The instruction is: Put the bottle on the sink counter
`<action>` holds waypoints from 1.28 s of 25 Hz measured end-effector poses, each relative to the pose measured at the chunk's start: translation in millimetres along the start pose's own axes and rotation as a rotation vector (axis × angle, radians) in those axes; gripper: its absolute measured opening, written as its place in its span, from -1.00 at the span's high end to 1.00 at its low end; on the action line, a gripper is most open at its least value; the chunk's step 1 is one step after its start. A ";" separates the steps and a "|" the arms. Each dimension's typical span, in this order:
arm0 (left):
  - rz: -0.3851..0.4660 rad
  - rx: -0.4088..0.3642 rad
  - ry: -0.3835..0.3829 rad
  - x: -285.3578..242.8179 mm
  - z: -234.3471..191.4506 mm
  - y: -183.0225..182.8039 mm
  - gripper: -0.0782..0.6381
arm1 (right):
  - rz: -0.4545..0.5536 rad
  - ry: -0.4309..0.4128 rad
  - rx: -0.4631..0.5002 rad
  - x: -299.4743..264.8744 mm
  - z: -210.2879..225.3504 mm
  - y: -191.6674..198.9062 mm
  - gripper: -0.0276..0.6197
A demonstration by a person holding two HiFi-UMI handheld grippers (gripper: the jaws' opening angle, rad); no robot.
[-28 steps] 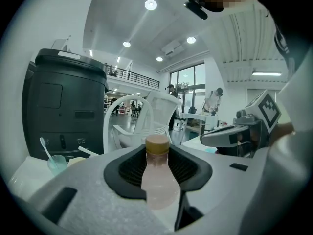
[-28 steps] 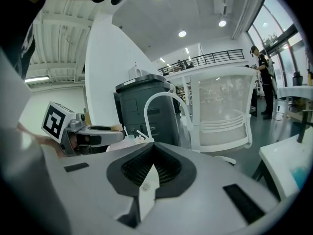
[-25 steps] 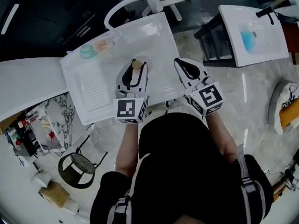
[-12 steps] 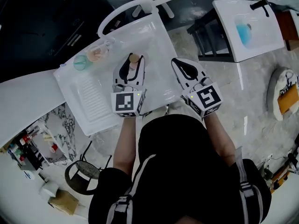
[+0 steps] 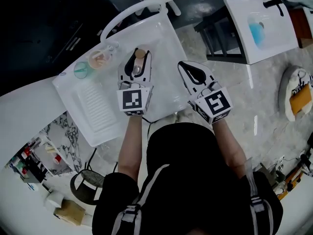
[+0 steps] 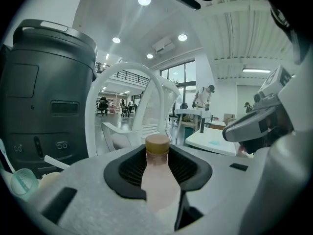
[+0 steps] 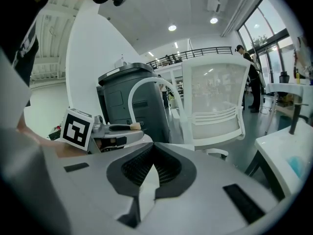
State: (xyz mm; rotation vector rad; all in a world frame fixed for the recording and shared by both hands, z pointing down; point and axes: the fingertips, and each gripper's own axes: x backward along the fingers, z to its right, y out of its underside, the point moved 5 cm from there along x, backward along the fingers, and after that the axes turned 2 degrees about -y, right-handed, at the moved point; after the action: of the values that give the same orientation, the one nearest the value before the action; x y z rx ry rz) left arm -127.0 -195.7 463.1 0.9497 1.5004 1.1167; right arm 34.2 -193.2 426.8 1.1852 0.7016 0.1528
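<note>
A small pale pink bottle (image 6: 157,180) with a tan cap (image 5: 140,53) stands upright between the jaws of my left gripper (image 5: 136,66), which is shut on its body. The gripper holds it over the white sink counter (image 5: 166,38), near the basin's far side. Whether the bottle's base touches the surface is hidden. In the left gripper view, the left gripper (image 6: 157,153) has its black pads on either side of the bottle. My right gripper (image 5: 189,68) hovers at the sink's right edge. In its own view, the right gripper (image 7: 153,150) has its jaws closed together with nothing between them.
A peach cup (image 5: 99,58) and a green-lidded cup (image 5: 80,70) sit on the counter's back left, beside a ribbed draining board (image 5: 95,104). A white chair (image 5: 132,9) and a dark bin (image 6: 44,97) stand beyond the sink. A second basin (image 5: 261,26) is at the right.
My left gripper has carried the bottle forward over the basin, closer to its far edge and the cups. The right gripper has barely moved.
</note>
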 end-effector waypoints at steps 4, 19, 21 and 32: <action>0.002 0.002 -0.015 -13.3 -8.2 8.9 0.37 | -0.017 -0.005 -0.006 -7.6 0.9 5.8 0.90; -0.007 -0.003 -0.048 -52.2 -22.2 41.0 0.37 | -0.028 -0.004 -0.029 -24.9 9.0 13.0 0.90; -0.009 -0.010 -0.048 -57.2 -23.1 46.6 0.37 | -0.032 -0.007 -0.033 -26.4 8.1 14.0 0.90; -0.030 -0.011 -0.056 -80.3 -27.7 69.9 0.37 | -0.061 -0.002 -0.038 -26.1 12.9 25.1 0.90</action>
State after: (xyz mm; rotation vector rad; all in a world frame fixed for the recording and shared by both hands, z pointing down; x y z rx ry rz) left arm -136.7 -258.2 553.2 0.9404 1.4570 1.0674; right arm 27.4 -205.6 462.6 1.1262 0.7299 0.1135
